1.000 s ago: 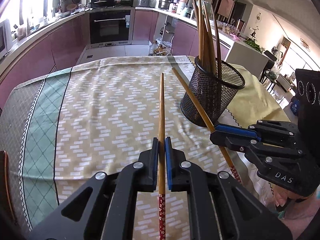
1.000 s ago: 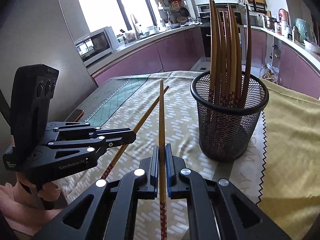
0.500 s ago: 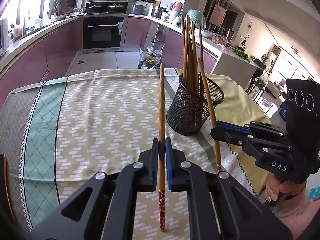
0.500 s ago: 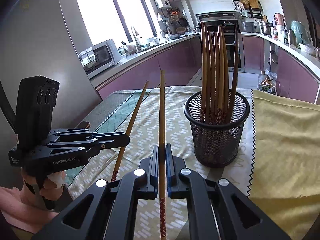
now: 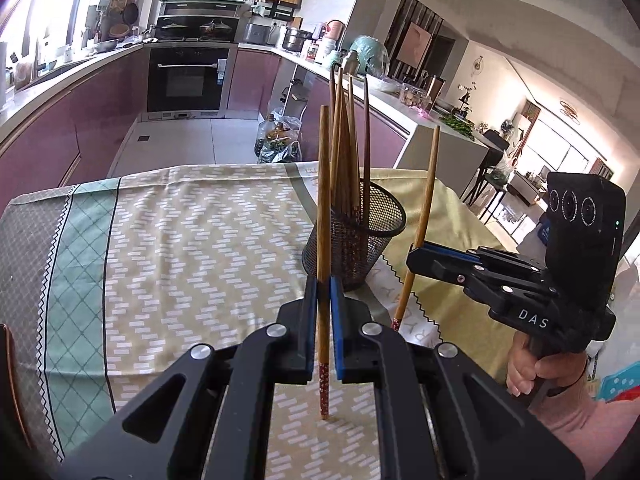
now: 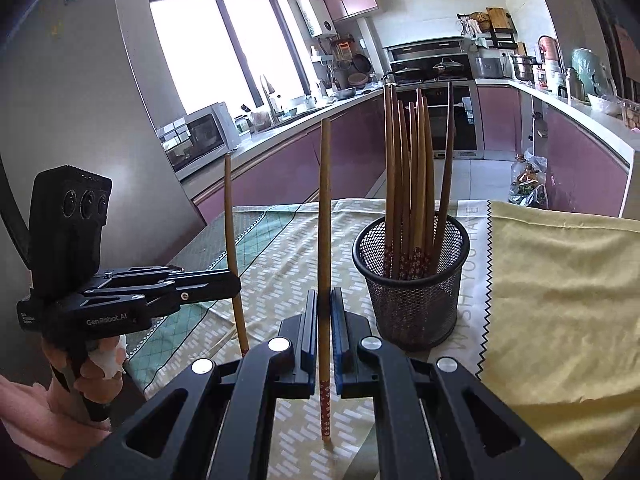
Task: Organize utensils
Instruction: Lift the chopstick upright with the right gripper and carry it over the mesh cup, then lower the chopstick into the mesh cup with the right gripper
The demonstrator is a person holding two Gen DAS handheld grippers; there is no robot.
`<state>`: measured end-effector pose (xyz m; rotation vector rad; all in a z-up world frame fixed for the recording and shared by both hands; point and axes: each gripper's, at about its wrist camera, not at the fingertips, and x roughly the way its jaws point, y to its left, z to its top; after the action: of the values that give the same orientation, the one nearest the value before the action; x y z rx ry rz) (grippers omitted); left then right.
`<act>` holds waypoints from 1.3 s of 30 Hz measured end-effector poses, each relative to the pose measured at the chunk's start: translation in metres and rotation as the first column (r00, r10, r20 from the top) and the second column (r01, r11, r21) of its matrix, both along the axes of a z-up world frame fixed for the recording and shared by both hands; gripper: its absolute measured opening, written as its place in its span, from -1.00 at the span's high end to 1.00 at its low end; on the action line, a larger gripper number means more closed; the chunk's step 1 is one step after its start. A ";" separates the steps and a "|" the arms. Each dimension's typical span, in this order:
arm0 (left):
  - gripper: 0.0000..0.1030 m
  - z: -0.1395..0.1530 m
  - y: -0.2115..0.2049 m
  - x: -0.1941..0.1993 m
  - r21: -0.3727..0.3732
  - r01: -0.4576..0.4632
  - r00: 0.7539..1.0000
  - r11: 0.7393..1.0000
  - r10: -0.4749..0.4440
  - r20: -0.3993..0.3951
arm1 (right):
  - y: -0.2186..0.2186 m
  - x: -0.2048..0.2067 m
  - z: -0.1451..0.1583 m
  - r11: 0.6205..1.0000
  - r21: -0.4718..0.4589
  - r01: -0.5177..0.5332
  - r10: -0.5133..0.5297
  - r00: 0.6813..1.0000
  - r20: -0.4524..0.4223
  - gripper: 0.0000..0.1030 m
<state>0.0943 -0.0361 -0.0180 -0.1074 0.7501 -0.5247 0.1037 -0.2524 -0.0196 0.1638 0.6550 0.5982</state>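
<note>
Left wrist view: the left gripper (image 5: 324,320) is clamped narrowly on a chopstick (image 5: 323,208) that stands nearly upright, patterned end down, over the tablecloth (image 5: 180,240). Just beyond it to the right sits the mesh cup (image 5: 356,240), full of chopsticks. Further right, the right gripper (image 5: 416,254) pinches a second chopstick (image 5: 426,192), leaning slightly.

Right wrist view: the right gripper (image 6: 324,328) grips its upright chopstick (image 6: 325,220), the cup (image 6: 412,280) right of it, and the left gripper (image 6: 234,282) holds its stick (image 6: 230,220) at left.
</note>
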 end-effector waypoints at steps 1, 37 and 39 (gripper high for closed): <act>0.86 0.001 0.000 0.000 -0.003 0.001 1.000 1.000 -0.001 0.002 | -0.001 -0.001 0.001 1.000 0.002 0.003 -0.003 1.000 0.004 0.89; 0.86 0.025 -0.019 -0.001 0.011 0.019 0.996 1.000 -0.020 0.093 | -0.019 -0.010 0.032 0.999 0.017 0.040 -0.041 0.994 0.101 0.89; 0.86 0.027 -0.020 -0.001 0.011 0.022 0.995 1.000 -0.023 0.099 | -0.021 -0.010 0.034 0.999 0.015 0.043 -0.045 0.993 0.108 0.89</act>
<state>0.0934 -0.0560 0.0088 -0.0636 0.6579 -0.5435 0.0935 -0.2731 0.0145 0.1564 0.5413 0.5651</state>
